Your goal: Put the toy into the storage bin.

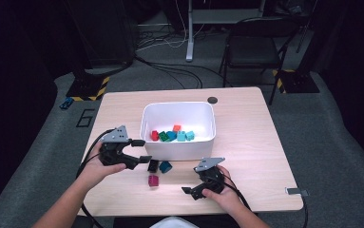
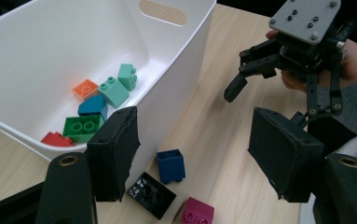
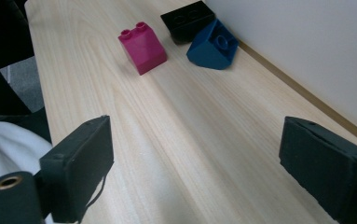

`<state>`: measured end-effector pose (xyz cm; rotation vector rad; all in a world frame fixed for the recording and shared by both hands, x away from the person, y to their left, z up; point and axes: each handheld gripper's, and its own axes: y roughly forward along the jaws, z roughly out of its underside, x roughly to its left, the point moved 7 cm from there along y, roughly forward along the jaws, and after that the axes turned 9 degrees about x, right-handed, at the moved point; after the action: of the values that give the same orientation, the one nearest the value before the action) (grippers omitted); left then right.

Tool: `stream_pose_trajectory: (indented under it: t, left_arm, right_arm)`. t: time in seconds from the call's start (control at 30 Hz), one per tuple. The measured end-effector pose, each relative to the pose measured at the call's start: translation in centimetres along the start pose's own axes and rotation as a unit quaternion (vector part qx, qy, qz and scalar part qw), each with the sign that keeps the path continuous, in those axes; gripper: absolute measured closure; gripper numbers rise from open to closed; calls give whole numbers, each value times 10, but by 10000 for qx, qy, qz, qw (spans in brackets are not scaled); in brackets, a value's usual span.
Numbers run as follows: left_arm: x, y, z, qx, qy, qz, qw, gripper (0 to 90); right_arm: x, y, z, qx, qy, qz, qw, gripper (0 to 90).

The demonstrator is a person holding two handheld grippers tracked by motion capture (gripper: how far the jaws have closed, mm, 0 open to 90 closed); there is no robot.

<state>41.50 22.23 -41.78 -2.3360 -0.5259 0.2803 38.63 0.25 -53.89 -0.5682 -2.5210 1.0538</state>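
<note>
the tabletop (image 1: 251, 142) carries a white bin (image 1: 178, 152) with small coloured bricks inside. just in front of the bin's near wall lie three loose bricks: a black brick (image 1: 153, 165) and a dark blue brick (image 1: 165, 166) side by side, a magenta brick (image 1: 153, 180) slightly nearer the person. left of them, beside the bin, the left tool (image 1: 141, 151) gapes wide, holding nothing. right of them, the right tool (image 1: 187, 192) also stands wide and empty.

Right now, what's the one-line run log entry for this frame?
left gripper open near black brick | right gripper open, empty | bin holds bricks
</note>
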Motion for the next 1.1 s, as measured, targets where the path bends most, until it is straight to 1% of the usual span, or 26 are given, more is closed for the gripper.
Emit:
stream_pose_trajectory:
  t: [0.03, 0.1, 0.13, 0.2, 0.23, 0.3, 0.33, 0.37, 0.47, 0.5, 0.6, 0.67, 0.83, 0.87, 0.9, 0.93, 0.97, 1.0, 1.1]
  left_arm:
    - [0, 1, 3, -23, -26, 25, 10000, 335]
    - [0, 5, 11, -10, -81, 72, 9999, 335]
    - [0, 7, 15, 45, -56, 75, 9999, 335]
    - [0, 12, 23, 63, -57, 76, 9999, 335]
    - [0, 14, 25, 74, -66, 101, 9999, 335]
    - [0, 16, 27, 84, -63, 119, 9999, 335]
    - [0, 20, 33, 127, -56, 161, 9998, 335]
    - [0, 25, 37, 148, -52, 182, 9997, 336]
    - [0, 34, 47, 266, -67, 151, 9995, 340]
    - [0, 37, 50, 288, -89, 172, 9994, 341]
    - [0, 45, 57, 360, -63, 192, 9991, 343]
    - [0, 49, 60, 398, -56, 213, 9990, 344]
    - [0, 60, 70, 517, -22, 218, 9984, 370]
    - [0, 62, 72, 535, -33, 234, 9983, 372]
    - [0, 62, 72, 535, -33, 234, 9983, 375]
    - [0, 67, 75, 548, -70, 258, 9981, 376]
    - [1, 69, 77, 535, -68, 236, 9983, 378]
    - [1, 70, 78, 588, -72, 254, 9979, 378]
    - [2, 74, 81, 627, -75, 262, 9977, 382]
  right_arm:
    - [1, 0, 0, 14, 10, -13, 10000, 93]
    - [0, 0, 0, 11, -92, 0, 10000, 93]
    - [0, 0, 0, 21, -91, -4, 10000, 95]
    - [0, 0, 0, 13, -66, 22, 10000, 114]
    - [0, 0, 0, 3, -23, 44, 10000, 134]
    - [0, 0, 0, 4, -12, 44, 10000, 134]
    - [0, 0, 0, 5, -7, 44, 10000, 134]
    - [-1, 0, 1, 16, 4, 91, 10000, 134]
    - [-1, 0, 1, -13, -16, 98, 9999, 135]
    - [-2, 0, 0, -57, -98, 120, 9999, 136]
    - [-2, 1, 0, -106, -77, 172, 9998, 136]
    - [-2, 2, 1, -88, -78, 194, 9997, 136]
    - [-2, 2, 1, -59, -64, 101, 9999, 136]
    - [-2, 1, 1, -75, -98, 107, 9999, 136]
    - [-2, 1, 1, -75, -98, 107, 9999, 136]
    - [-1, 1, 0, -77, -68, 77, 9999, 136]
    - [-1, 1, 1, -69, -68, 73, 9999, 136]
    - [-1, 2, 1, -61, -78, 86, 9999, 136]
    - [0, 3, 1, -35, -104, 98, 9999, 135]
